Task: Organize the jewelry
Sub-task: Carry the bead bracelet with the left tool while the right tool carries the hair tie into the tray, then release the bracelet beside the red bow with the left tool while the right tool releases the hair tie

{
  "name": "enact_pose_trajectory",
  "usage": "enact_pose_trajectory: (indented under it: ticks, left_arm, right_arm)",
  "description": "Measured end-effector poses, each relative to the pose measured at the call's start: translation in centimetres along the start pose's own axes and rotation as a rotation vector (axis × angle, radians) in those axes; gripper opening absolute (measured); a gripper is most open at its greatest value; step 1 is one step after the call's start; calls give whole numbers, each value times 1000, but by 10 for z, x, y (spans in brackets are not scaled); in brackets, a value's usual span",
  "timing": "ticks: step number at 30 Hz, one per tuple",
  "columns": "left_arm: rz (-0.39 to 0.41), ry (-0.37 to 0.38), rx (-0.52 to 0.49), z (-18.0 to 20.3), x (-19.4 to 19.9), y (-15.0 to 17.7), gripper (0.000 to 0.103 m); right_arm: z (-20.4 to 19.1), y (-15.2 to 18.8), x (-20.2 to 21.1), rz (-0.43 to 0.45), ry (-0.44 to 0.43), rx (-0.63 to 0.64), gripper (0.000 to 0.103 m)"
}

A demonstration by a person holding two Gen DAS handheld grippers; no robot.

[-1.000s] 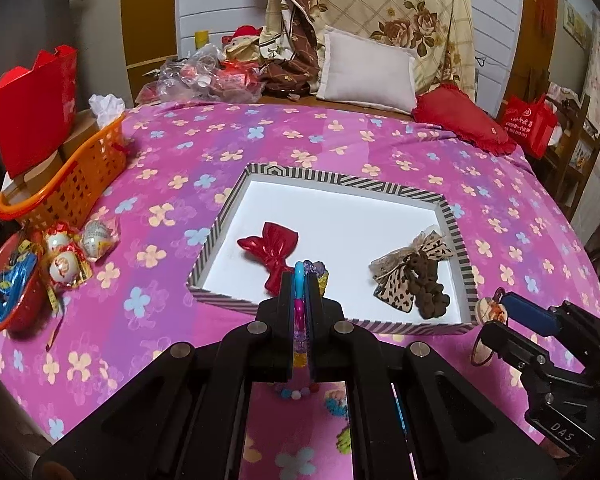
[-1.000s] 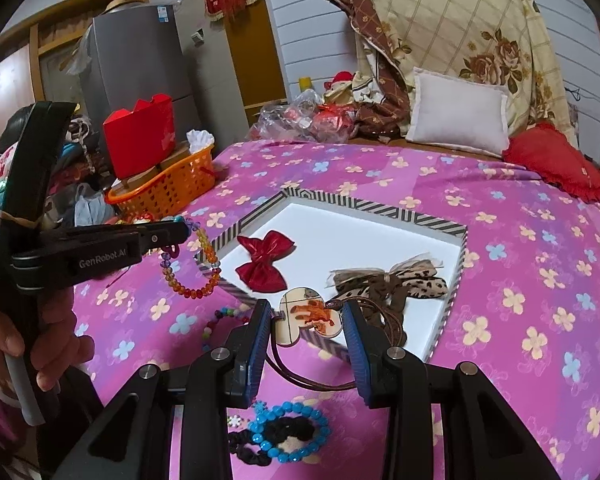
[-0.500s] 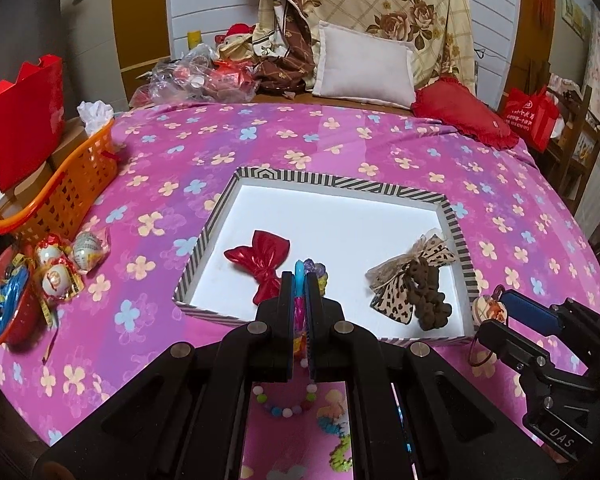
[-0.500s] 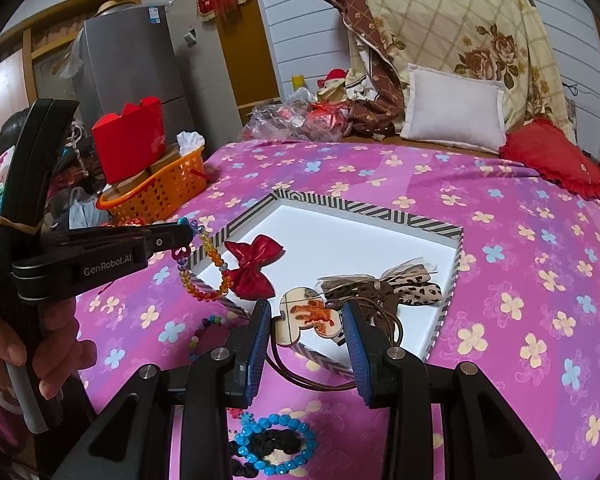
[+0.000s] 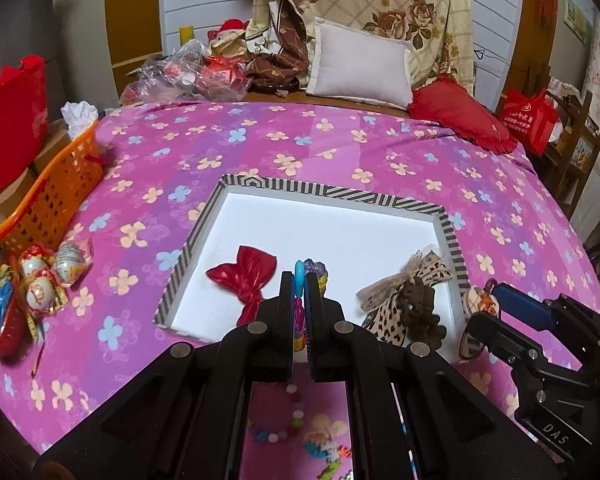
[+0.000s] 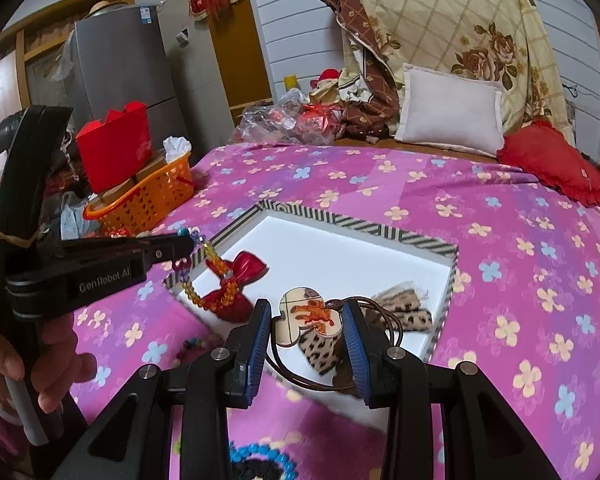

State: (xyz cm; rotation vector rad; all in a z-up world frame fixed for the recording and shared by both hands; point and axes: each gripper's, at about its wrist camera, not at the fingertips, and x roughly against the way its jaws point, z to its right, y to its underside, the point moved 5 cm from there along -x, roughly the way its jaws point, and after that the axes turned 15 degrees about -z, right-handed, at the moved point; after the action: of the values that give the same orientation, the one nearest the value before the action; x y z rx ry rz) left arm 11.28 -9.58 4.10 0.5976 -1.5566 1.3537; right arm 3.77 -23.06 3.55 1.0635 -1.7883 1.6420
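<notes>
A white tray with a striped rim [image 5: 332,192] [image 6: 340,222] lies on the pink flowered bedspread. In it lie a red bow [image 5: 248,276] [image 6: 246,270] and a leopard-print bow [image 5: 404,300] [image 6: 408,312]. My left gripper [image 5: 299,280] [image 6: 188,242] is shut on a colourful beaded bracelet [image 6: 212,280] that hangs over the tray's near left corner. My right gripper [image 6: 306,320] [image 5: 490,304] is shut on a cream pendant [image 6: 306,316] with an orange figure and a brown cord, above the tray's near edge.
An orange basket [image 5: 48,196] and red box [image 5: 12,120] stand at the left. Wrapped eggs [image 5: 40,276] lie by a red bowl. More beaded bracelets [image 5: 276,428] [image 6: 260,460] lie on the bedspread in front of the tray. Pillows [image 5: 360,64] are at the back.
Both grippers have moved forward toward the tray with their loads. The bracelet now hangs over the tray's corner and the pendant is over the near edge.
</notes>
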Motion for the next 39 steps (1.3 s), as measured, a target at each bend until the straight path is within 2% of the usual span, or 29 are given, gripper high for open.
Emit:
enact_pose_trajectory:
  ticks: [7,14,17,25,36,38,39]
  left_arm:
    - [-31,-2,5,3,-27,-14,3]
    - [-121,-40,71,-22,-75,-8,3]
    - [-157,-56,109,-37,-92,-4,3]
    - [-163,-83,117,-49,-107,1,3]
    - [-152,-104,109,-50,-110,-1,3]
    - [-146,-114,110,-51,-108,-1,3]
    - [-143,-116,109,-51,-107,0,5]
  right_arm:
    - [7,-28,-22,-15,-20,-10,36]
    - [3,-45,-72,-93,-56,-15,36]
    - [-2,-49,-97,-132,-77,-18,36]
    - [-9,-43,-151,-244,-76,-20,36]
    - [-4,-37,-167,-306,-64,-49,36]
    - [-1,-36,-163,-300,-72,-69,46]
    - [0,-36,-160,-288,-77,-80,47]
